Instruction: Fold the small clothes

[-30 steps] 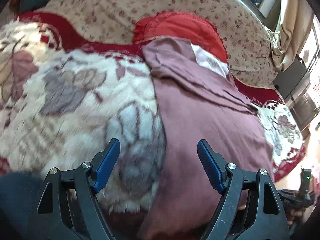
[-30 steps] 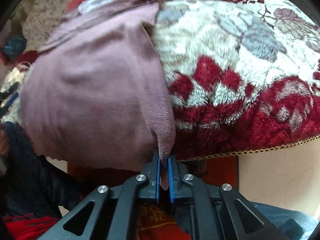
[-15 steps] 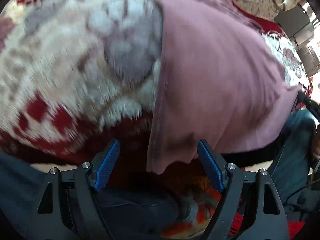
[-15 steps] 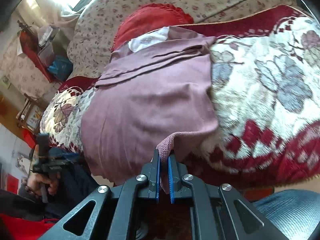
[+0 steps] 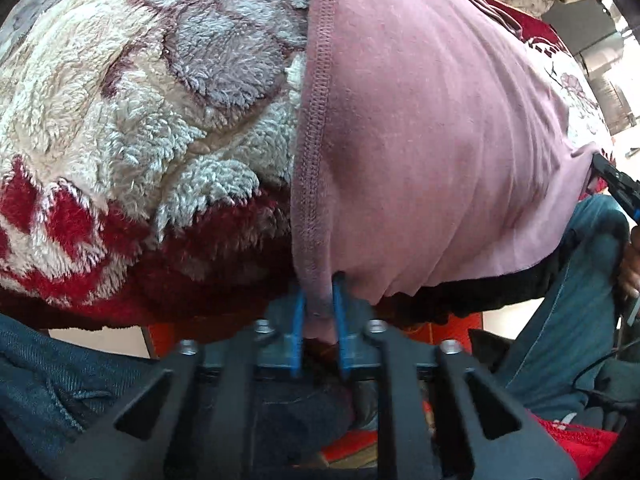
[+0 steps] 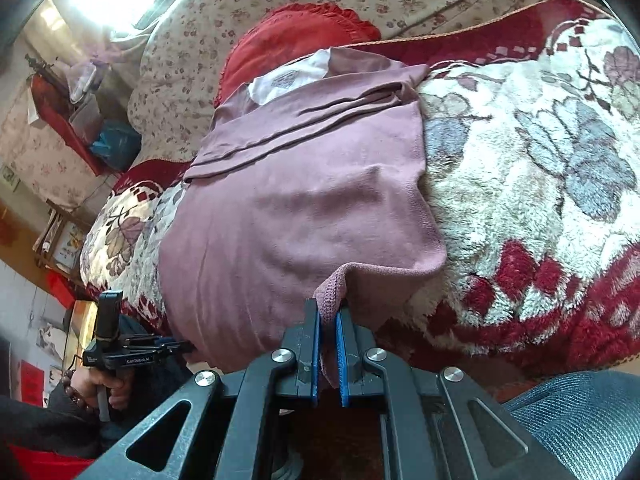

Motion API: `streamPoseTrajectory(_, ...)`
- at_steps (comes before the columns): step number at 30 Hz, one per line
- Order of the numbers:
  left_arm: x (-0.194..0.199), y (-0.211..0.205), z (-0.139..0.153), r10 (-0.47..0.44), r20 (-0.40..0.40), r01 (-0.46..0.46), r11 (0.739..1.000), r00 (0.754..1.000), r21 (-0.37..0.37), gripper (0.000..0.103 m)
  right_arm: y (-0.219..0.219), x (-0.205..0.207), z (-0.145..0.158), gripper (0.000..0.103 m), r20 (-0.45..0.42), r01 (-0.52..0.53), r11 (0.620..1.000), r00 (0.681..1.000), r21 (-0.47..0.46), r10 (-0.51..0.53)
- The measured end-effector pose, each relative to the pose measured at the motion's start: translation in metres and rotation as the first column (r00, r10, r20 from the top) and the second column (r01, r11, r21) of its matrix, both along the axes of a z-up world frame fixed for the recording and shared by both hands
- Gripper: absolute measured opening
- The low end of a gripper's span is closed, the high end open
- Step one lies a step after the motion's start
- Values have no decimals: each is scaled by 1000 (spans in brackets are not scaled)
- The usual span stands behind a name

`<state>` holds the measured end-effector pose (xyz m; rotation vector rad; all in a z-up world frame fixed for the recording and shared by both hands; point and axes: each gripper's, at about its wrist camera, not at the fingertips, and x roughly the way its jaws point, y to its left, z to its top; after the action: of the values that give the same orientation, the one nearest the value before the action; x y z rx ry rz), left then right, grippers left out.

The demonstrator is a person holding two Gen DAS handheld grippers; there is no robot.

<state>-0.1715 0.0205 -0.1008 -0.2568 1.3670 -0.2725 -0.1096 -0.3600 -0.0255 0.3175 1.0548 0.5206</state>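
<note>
Now both bottom corners are pinched, and the fold is ready to go. Under everything lies the plush blanket, a deep, shaggy pile in cream with grey flowers and a dark red border, draped over the near edge of the couch. On it the mauve garment lies spread, a thin, soft knit with a stitched hem running along its side, its far end already gathered in flat pleats beside a white label and a red frilled cushion. The near hem hangs off the blanket's edge towards the person. The left gripper has its blue pads nearly together on the hem corner at the garment's left side, cloth bunched between them; the right gripper is likewise clamped on a curl of ribbed hem at the other near corner. To my eye the step in hand is to lift the near edge and carry it far, over onto the pleated end. Doing it well likely means raising both corners level and together, keeping the hem taut between them so the limp knit does not sag in the middle, and clearing the pile, since that fleece looks grabby enough to drag the cloth. Laying it down far edge first should keep the fold square.
</note>
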Motion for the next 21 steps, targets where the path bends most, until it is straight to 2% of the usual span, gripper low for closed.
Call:
streamPoseTrajectory(4, -2, -1, 11, -15, 19, 16, 999, 1000, -52, 5, -3, -1, 0, 6, -7, 12, 1000, 1000, -6, -12)
streamPoseTrajectory(6, -3, 2, 25, -19, 48, 25, 991, 999, -132, 4, -5, -2, 3, 6, 2, 15, 1000, 1000, 0, -15)
streamPoseTrajectory(10, 0, 14, 69, 24, 161, 24, 957, 987, -288, 4, -15, -5, 18, 6, 55, 34, 999, 998, 36, -36)
streamPoseTrajectory(14, 30, 37, 114, 145, 256, -29, 911, 956, -410, 4, -37, 1, 38, 6, 123, 90, 994, 988, 65, -97)
streamPoseTrajectory(18, 71, 44, 158, 236, 350, -83, 912, 907, -401, 4, -55, 23, 60, 6, 180, 138, 985, 971, 104, -155)
streamPoseTrajectory(21, 105, 45, 173, 306, 336, -162, 904, 891, -395, 4, -58, 47, 78, 6, 222, 162, 980, 958, 112, -184)
